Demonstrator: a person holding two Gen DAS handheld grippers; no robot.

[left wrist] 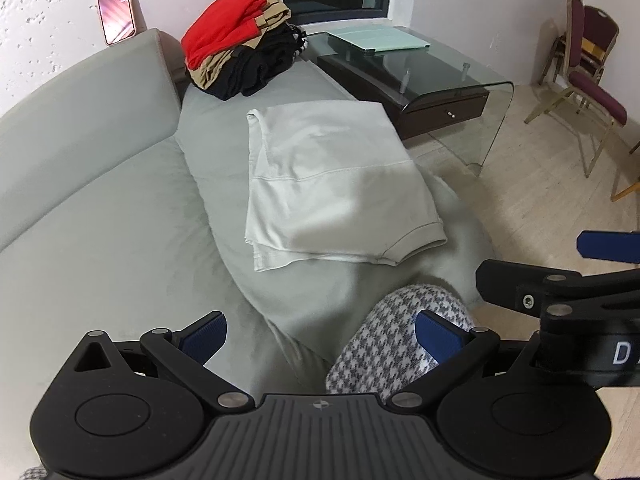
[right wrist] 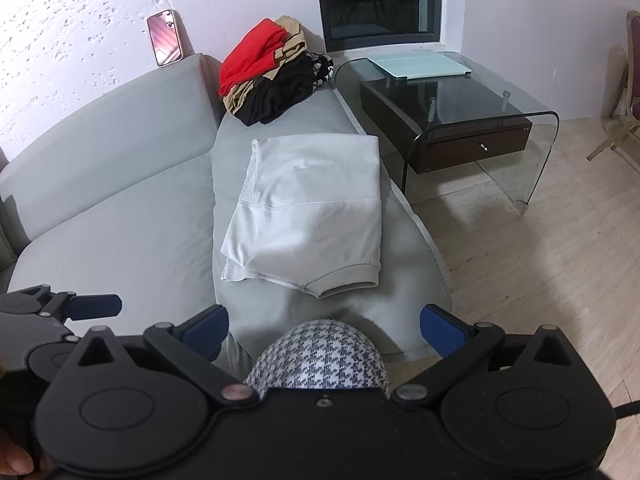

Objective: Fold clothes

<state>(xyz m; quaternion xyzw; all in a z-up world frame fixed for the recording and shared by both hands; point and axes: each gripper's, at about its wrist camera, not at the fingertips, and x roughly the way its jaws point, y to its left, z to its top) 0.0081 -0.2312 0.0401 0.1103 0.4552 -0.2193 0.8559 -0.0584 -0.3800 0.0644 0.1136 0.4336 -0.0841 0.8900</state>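
Observation:
A folded pale grey-white garment [left wrist: 332, 188] lies flat on the grey sofa seat [left wrist: 120, 240]; it also shows in the right wrist view [right wrist: 308, 212]. My left gripper [left wrist: 320, 338] is open and empty, held back from the garment's near edge. My right gripper [right wrist: 324, 330] is open and empty, also short of the garment. The right gripper's arm shows at the right edge of the left wrist view [left wrist: 560, 292]. A houndstooth-patterned knee [left wrist: 400, 340] sits between the fingers in both views [right wrist: 320, 356].
A stack of folded clothes, red, tan and black [left wrist: 240, 44], rests at the far end of the sofa. A phone [left wrist: 116, 12] leans on the wall. A glass side table [left wrist: 420, 72] with a dark drawer stands to the right, chairs [left wrist: 580, 80] beyond.

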